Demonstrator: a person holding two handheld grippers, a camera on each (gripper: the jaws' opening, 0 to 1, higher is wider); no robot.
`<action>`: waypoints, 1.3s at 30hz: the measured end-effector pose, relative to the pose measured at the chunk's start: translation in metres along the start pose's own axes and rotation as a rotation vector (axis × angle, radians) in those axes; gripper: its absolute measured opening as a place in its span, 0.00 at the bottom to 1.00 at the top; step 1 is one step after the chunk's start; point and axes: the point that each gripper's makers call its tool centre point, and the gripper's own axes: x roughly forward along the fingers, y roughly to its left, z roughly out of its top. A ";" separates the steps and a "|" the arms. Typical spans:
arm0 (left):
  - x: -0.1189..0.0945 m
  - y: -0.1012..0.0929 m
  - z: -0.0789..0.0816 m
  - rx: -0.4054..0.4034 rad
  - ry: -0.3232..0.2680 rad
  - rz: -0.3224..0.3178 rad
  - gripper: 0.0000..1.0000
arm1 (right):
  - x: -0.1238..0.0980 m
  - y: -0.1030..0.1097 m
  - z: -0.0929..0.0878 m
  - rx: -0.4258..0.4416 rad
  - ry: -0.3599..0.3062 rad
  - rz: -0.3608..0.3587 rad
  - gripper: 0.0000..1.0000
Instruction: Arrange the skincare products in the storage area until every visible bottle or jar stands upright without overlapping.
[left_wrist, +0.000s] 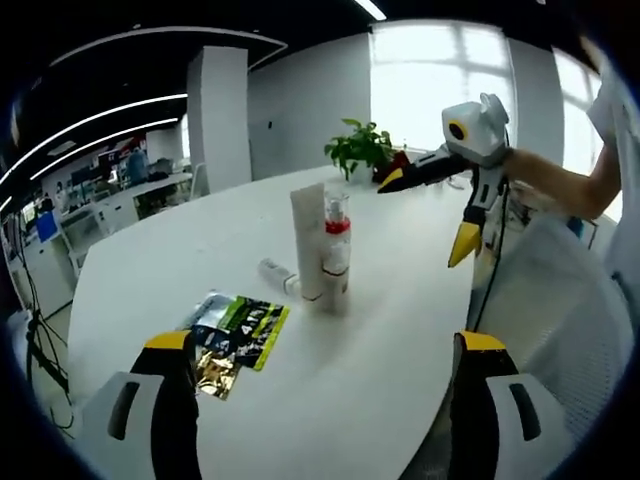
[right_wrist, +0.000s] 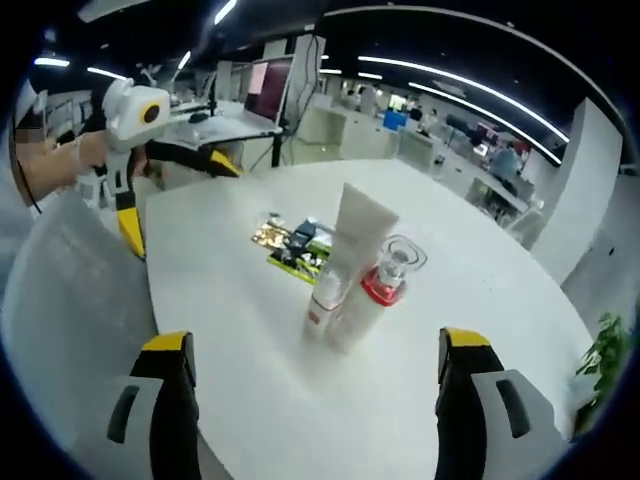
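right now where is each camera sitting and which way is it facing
Left gripper view: rides the left gripper, faces across the white table toward the white tube, pump bottle and windows; own open jaws rise below, right gripper and a forearm upper right.
Right gripper view: rides the right gripper, faces the opposite way toward the office; left gripper upper left.
Shared: tube, bottle, foil sachets.

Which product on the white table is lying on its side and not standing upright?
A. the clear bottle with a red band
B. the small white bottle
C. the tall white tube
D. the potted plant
B: in the left gripper view the small white bottle lies flat on the table beside the upright white tube and the standing clear bottle.
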 end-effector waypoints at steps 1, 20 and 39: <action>0.001 0.000 0.000 0.000 0.001 -0.001 0.99 | 0.002 0.004 0.003 0.046 -0.026 0.033 1.00; 0.012 0.009 -0.012 -0.069 0.051 0.009 0.99 | 0.013 -0.036 0.002 0.051 0.005 0.055 0.96; 0.015 0.012 -0.017 -0.113 0.064 0.020 0.99 | -0.004 -0.089 0.058 -0.009 -0.030 0.085 0.86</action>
